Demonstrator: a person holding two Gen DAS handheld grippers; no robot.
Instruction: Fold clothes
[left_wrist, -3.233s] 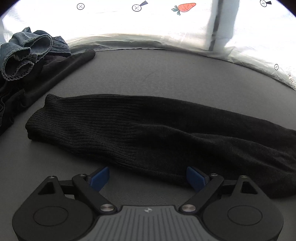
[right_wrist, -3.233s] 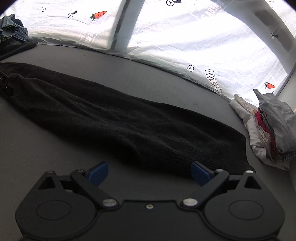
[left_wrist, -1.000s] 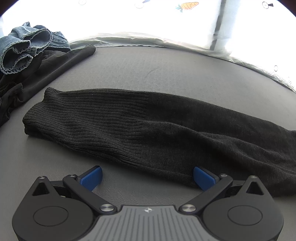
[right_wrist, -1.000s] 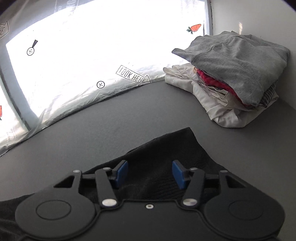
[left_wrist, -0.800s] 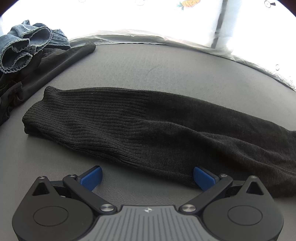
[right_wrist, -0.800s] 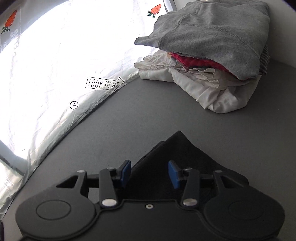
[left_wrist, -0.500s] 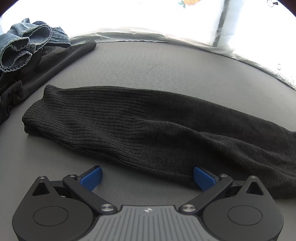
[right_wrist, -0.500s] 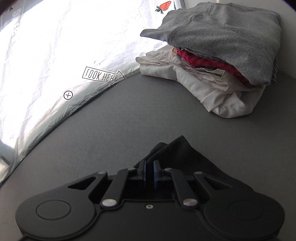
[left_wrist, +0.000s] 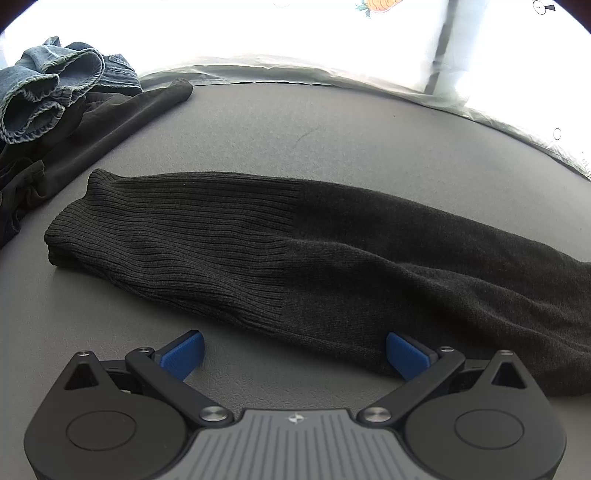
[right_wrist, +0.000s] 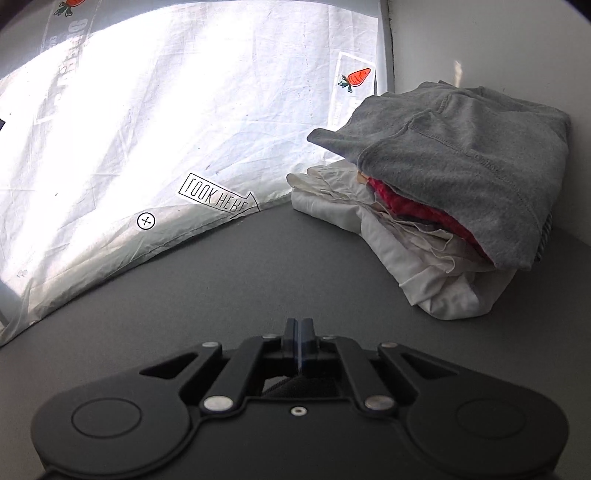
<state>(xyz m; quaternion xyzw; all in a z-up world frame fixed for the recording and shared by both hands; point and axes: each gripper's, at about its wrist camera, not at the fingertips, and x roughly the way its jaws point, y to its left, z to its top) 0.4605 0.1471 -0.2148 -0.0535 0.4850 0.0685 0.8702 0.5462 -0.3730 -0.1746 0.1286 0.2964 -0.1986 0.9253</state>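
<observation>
Right gripper (right_wrist: 299, 332) clamped on knit (left_wrist: 295, 258) end, fabric under its pads; left gripper (left_wrist: 293, 350) wide at knit's near edge; next: carry end over knit toward ribbed cuff

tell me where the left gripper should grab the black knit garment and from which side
Probably the ribbed end of the black knit garment, at its near edge. The left gripper hangs open just in front of that edge, so it could come in low from the near side. The garment lies flat and long on the grey table, and the thick ribbed hem gives the pads a fold to pinch.
</observation>
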